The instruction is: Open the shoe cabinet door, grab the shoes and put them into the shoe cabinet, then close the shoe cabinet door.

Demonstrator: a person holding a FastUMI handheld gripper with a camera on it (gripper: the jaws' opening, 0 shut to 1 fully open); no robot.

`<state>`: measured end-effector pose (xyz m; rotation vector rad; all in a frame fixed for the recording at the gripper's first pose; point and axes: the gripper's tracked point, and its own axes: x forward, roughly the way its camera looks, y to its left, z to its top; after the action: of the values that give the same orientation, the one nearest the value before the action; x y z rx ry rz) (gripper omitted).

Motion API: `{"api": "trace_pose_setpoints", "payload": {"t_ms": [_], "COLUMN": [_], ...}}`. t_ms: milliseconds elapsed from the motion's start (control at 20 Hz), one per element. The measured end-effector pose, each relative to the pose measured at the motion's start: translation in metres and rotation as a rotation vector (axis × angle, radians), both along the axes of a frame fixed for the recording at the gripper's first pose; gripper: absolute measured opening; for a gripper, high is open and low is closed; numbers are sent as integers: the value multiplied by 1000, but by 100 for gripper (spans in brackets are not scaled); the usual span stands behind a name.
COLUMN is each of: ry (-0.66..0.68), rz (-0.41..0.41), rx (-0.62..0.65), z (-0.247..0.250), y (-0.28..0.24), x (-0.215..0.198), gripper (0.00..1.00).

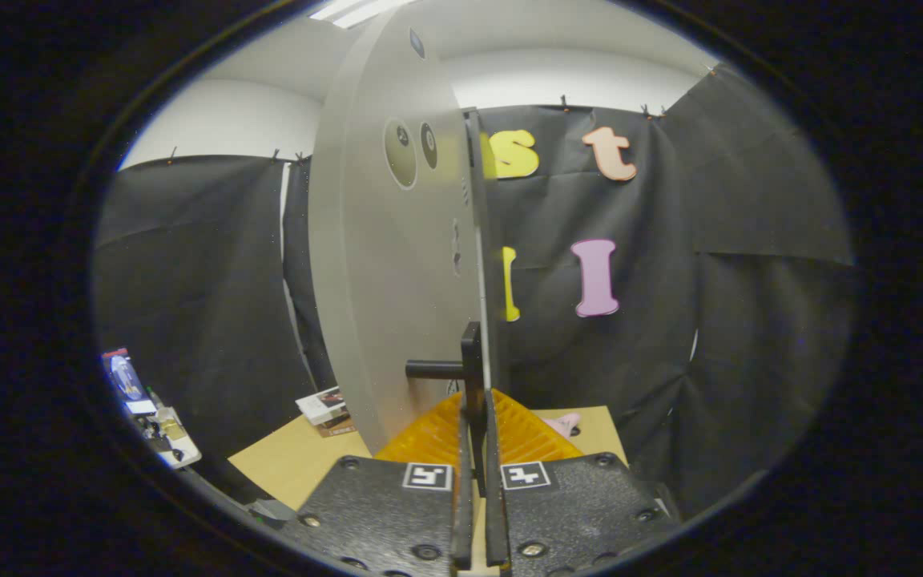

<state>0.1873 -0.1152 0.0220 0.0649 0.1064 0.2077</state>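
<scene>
Grey, stiff panel of the cabinet door is seen edge-on ahead of the gripper; its black handle is pinched by nearly closed jaws; light swing judged likely; a pink shoe lies at the tabletop's far edge.

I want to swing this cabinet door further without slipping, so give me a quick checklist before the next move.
1. Gripper shut on the door handle: ok, both fingers pinch its upright bar.
2. Cabinet door open: ok, seen edge-on.
3. Handle centred between the fingers: ok.
4. Orange mat free of the door's lower edge: cannot tell.
5. Pink shoe within reach: cannot tell, mostly hidden beyond the mat.
</scene>
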Motion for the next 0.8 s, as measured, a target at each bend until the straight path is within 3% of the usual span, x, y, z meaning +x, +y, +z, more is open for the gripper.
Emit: {"api": "trace_pose_setpoints", "payload": {"t_ms": [50,100,250,650,750,800], "ry": [2,20,-22,-4,-7,-7], "rz": [36,55,-24,-82,-107,-123], "rx": [6,-6,-57,7,14,14], "z": [4,-2,9,8,9,10], "y": [6,9,-6,-8,-9,-10], "x": [-1,-6,-7,-33,-45,-50], "gripper": [8,13,15,21,29,43]}}
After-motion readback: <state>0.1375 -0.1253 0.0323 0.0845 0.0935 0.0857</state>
